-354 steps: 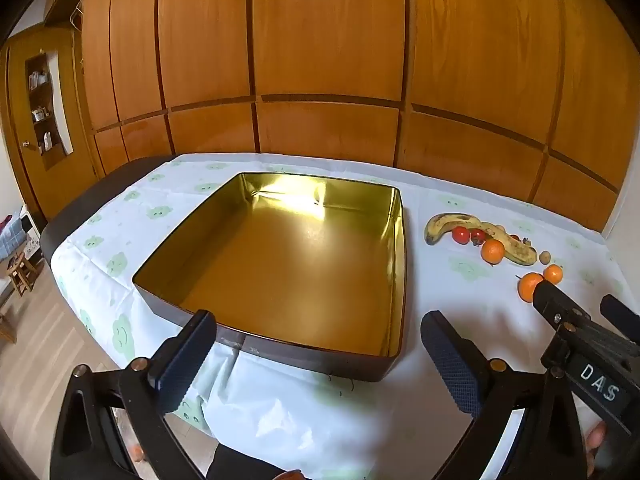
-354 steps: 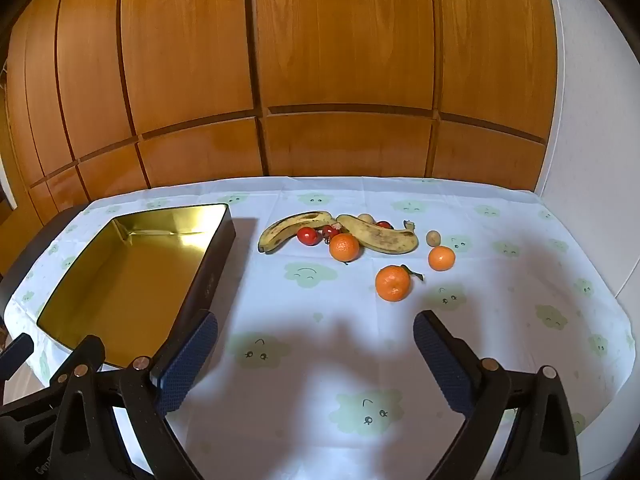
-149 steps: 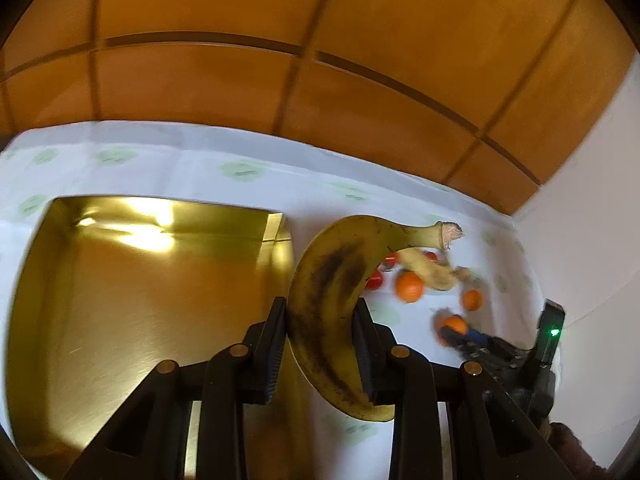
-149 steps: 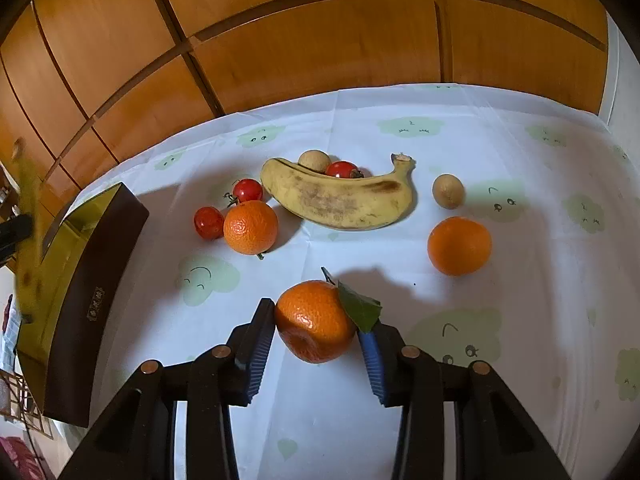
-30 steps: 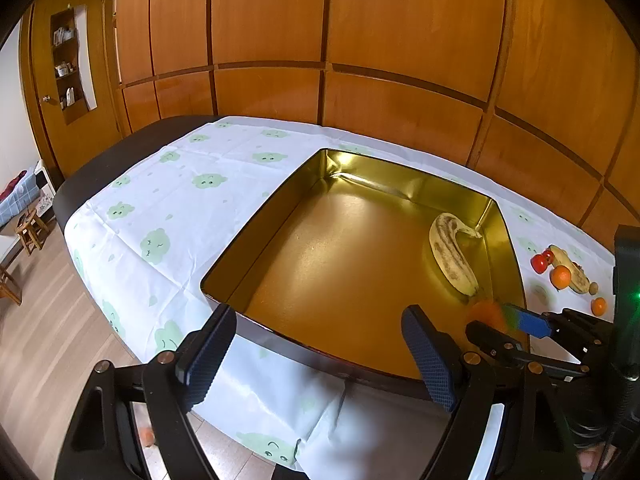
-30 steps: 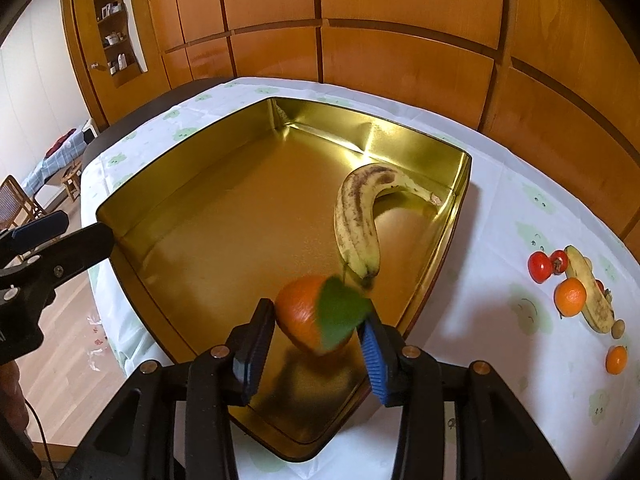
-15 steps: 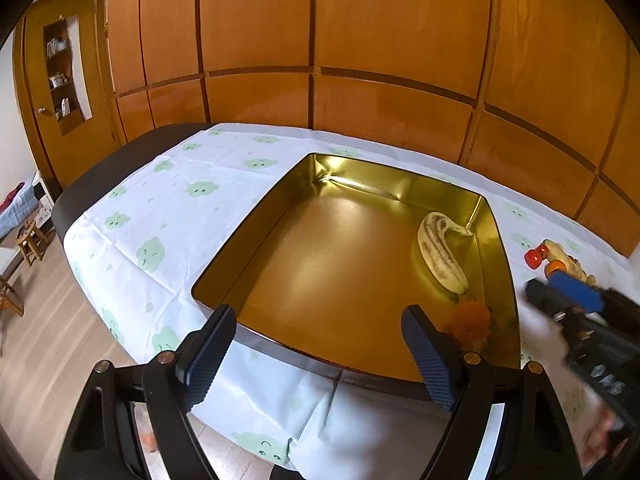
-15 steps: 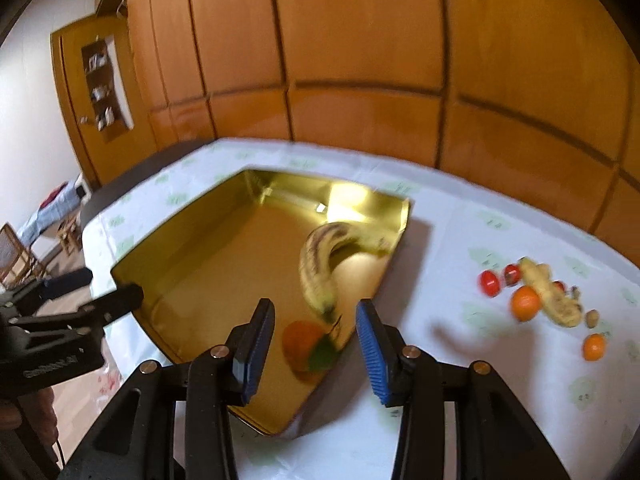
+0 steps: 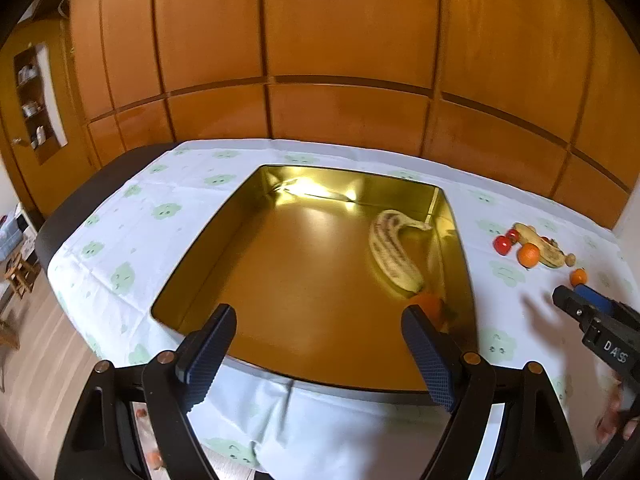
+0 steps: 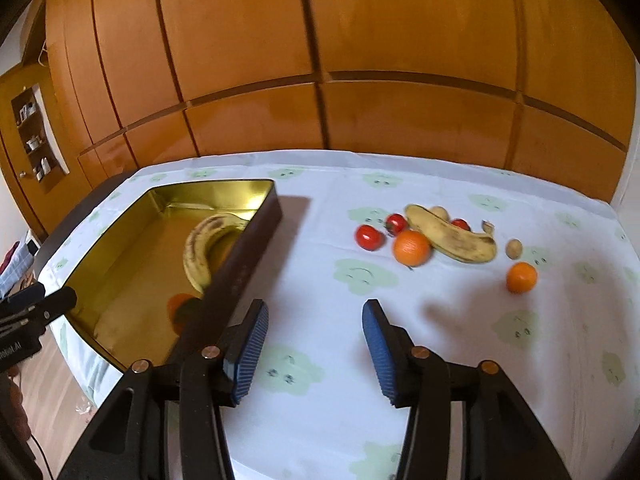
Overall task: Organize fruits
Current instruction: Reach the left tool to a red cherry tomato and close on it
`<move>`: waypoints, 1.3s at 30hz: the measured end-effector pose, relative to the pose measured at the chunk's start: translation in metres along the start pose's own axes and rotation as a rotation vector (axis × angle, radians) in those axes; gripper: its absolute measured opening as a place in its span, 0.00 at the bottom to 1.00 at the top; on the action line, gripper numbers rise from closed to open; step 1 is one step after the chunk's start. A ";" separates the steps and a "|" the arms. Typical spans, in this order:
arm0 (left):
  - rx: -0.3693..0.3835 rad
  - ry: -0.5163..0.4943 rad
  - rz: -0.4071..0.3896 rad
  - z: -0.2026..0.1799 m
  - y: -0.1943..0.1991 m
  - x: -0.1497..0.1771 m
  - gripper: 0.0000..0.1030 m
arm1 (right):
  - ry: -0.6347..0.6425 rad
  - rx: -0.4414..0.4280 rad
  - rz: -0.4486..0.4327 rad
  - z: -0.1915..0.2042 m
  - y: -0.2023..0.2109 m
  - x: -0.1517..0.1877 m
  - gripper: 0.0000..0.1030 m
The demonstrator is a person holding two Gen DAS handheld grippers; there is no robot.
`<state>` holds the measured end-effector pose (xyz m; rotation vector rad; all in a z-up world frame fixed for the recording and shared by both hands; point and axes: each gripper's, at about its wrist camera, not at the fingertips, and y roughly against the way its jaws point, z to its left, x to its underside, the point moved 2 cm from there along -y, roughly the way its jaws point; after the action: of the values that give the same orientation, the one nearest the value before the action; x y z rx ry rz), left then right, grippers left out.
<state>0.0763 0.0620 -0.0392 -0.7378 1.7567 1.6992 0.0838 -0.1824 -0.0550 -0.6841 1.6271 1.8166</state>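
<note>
Toward the far right corner of the worktop [image 10: 328,312] lies the fruit yet to be gathered: a second banana [image 10: 452,234], long axis running from near the tin outward to the right edge and slightly toward the near side, stem at its right end. Just beside it sit a larger orange [image 10: 412,247] touching its near flank, three tomatoes [image 10: 369,237] at its left end and behind it, a small brown fruit [image 10: 514,248] off the stem, and a lone smaller orange [image 10: 521,277] nearer the right edge. All of this is ahead and a little right of the right gripper [image 10: 314,338], whose jaws stand apart with nothing between them, having just been widening. That gripper is plainly the nearer one, I judge, and the larger orange lies closest to its line.

Left of it, the gold tin [image 9: 192,264] already holds one banana [image 9: 394,250] along its right wall and an orange with a leaf [image 9: 430,305] at that banana's near tip. The left gripper [image 9: 322,354] hangs over the tin's near edge, jaws wide and empty, well apart from the loose fruit.
</note>
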 end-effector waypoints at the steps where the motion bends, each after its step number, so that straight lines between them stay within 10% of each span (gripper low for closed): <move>1: 0.009 -0.010 0.001 -0.004 0.000 -0.001 0.83 | -0.008 0.002 0.000 -0.004 0.001 0.003 0.49; 24: 0.258 -0.233 0.067 -0.132 -0.023 -0.035 0.82 | -0.188 0.113 -0.005 -0.100 0.014 0.024 0.55; 32: 0.357 -0.289 0.179 -0.180 -0.059 -0.048 0.42 | -0.218 0.115 0.011 -0.116 0.011 0.029 0.55; 39: 0.439 -0.254 0.278 -0.219 -0.108 -0.062 0.31 | -0.222 0.121 0.019 -0.125 0.008 0.030 0.55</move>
<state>0.1910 -0.1613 -0.0631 -0.0838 2.0124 1.4167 0.0550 -0.3039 -0.0855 -0.3992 1.5837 1.7229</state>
